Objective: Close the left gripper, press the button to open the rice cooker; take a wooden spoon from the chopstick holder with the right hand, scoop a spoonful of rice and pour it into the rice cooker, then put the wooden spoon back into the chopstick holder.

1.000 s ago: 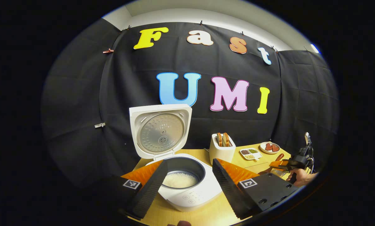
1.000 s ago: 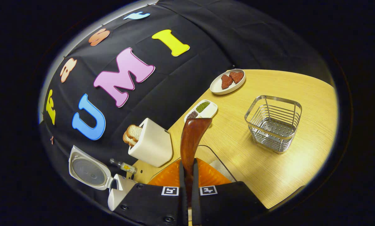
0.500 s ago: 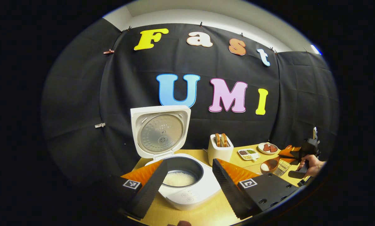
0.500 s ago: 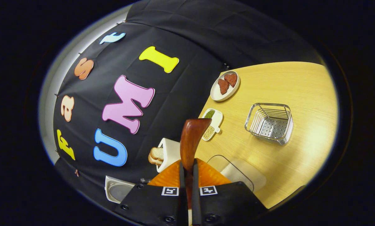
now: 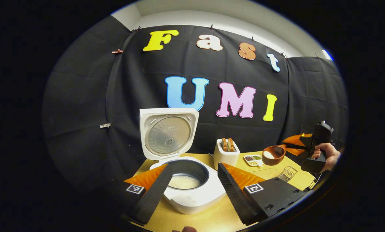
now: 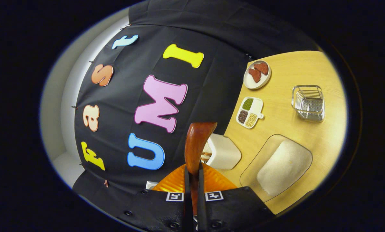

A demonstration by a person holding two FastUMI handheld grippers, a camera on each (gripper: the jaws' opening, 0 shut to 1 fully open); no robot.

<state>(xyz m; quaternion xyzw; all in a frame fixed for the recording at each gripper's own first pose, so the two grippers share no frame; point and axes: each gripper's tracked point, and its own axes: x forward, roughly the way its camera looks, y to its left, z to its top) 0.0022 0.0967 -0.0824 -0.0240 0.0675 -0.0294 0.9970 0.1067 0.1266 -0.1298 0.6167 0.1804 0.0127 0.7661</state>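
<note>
The white rice cooker (image 5: 192, 193) stands on the pale wooden table with its hinged lid (image 5: 168, 133) upright and open, the ribbed metal inner plate facing forward; its dark inner pot holds a shallow layer of white rice (image 5: 184, 182); the glossy reddish-brown wooden spoon (image 5: 274, 155) is raised above the table, bowl up, with white rice in it; the square wire chopstick holder (image 6: 308, 102) stands well apart; a clear tray of white rice (image 6: 282, 166) lies nearer.

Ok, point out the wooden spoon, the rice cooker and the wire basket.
wooden spoon (image 5: 273, 155), left gripper view, on its bowl.
rice cooker (image 5: 168, 133), left gripper view, inside of the open lid.
wire basket (image 6: 308, 102), right gripper view, on its side wall.
</note>
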